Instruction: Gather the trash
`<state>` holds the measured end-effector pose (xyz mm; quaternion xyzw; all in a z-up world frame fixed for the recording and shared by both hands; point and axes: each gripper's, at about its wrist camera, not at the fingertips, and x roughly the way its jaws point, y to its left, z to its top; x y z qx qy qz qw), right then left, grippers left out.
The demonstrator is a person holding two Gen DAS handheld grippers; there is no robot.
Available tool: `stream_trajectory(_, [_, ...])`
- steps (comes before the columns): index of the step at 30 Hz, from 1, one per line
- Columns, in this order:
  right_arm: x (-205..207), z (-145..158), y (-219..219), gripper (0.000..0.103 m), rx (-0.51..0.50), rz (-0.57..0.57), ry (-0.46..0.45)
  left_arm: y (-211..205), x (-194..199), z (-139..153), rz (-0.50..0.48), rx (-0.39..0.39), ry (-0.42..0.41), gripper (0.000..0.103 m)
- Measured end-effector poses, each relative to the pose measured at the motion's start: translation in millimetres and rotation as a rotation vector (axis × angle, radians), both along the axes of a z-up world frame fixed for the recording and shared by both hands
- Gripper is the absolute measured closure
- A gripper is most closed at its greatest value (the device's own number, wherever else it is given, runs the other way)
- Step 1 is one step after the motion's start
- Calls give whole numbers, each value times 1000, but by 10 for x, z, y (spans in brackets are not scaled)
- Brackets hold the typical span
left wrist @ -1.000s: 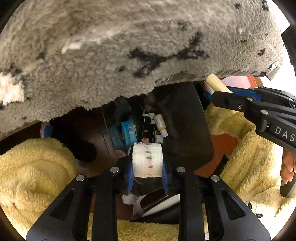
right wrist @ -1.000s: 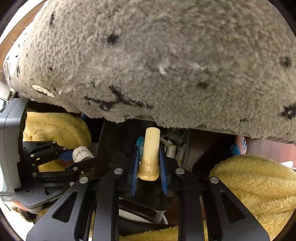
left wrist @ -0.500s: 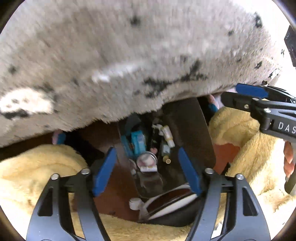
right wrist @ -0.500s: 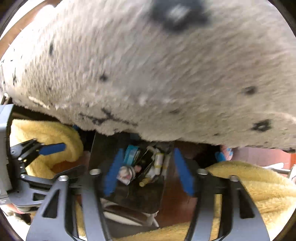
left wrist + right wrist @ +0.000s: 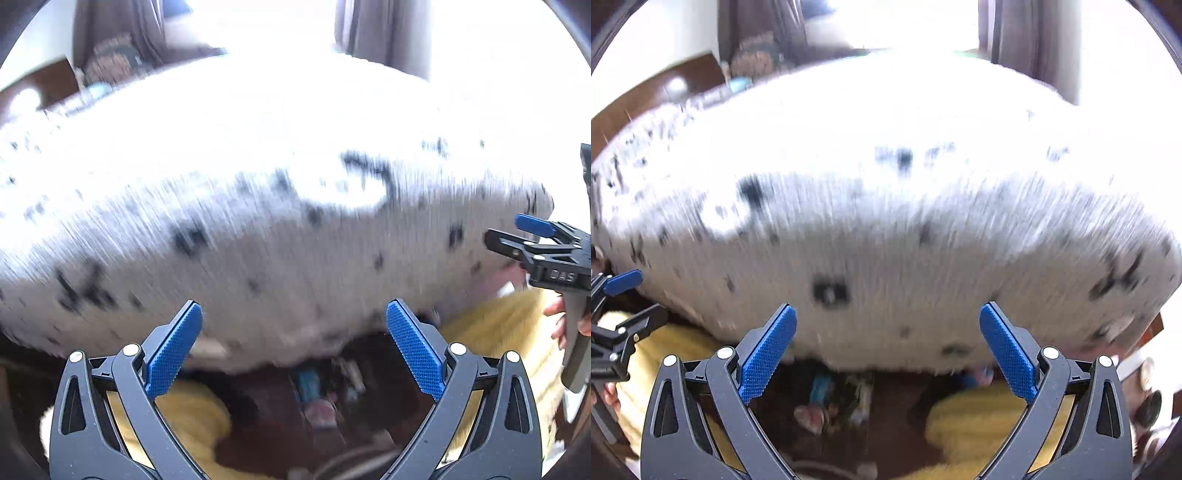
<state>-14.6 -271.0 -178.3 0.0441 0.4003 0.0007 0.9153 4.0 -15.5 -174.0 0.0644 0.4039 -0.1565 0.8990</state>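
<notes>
Both views are blurred by motion. My left gripper [image 5: 293,347] is open and empty, raised above a dark bin [image 5: 332,417] that holds several pieces of trash [image 5: 317,410]. My right gripper [image 5: 886,350] is open and empty too, above the same bin [image 5: 871,417], where trash [image 5: 812,417] lies inside. The right gripper also shows at the right edge of the left wrist view [image 5: 535,236], and the left gripper at the left edge of the right wrist view [image 5: 624,295].
A big grey-white fluffy blanket with black specks [image 5: 277,203] fills most of both views [image 5: 886,203], overhanging the bin. Yellow fluffy fabric [image 5: 498,332] lies around the bin [image 5: 975,417]. Dark curtains and a bright window stand behind.
One second ago the left gripper held a patterned tape roll and the right a cream tube. Both opened and dropped them into the bin, then rose and tilted upward.
</notes>
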Motion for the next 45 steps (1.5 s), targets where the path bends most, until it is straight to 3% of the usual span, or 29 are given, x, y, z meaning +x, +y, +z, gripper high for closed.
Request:
stream_trajectory(6, [-88, 777, -24, 3, -59, -31, -272, 60, 93, 624, 29, -59, -180, 8])
stream_trajectory(9, [-51, 1042, -118, 3, -86, -54, -363, 60, 115, 945, 31, -73, -285, 8])
stream_trajectory(16, [29, 1640, -133, 3, -112, -92, -463, -15, 158, 1569, 37, -84, -452, 8])
stream_trajectory(24, [27, 1884, -151, 3, -112, -109, -514, -13, 255, 1858, 66, -104, -498, 8])
stream_trajectory(45, [37, 1976, -30, 3, -112, -85, -529, 82, 228, 1995, 92, -122, -525, 8])
